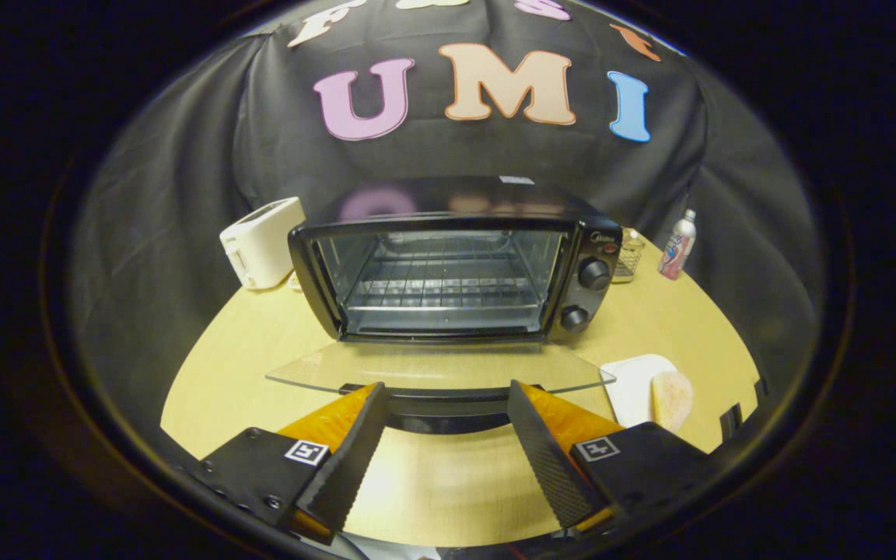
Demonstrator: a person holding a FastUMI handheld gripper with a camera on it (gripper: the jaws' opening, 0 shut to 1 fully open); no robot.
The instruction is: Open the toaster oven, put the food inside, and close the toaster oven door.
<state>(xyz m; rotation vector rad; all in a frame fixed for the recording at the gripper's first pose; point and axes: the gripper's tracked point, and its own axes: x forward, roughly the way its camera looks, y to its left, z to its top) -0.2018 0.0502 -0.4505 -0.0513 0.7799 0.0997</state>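
Toaster oven [448, 264] with door [440, 367] lowered flat; gripper [448, 400] jaws spread wide, empty, flanking the door handle [444, 406].

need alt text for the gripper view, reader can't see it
A black toaster oven sits on a wooden table, its glass door folded down flat and its rack bare. The open gripper hovers at the door handle. A slice of food lies on a white plate to the right.
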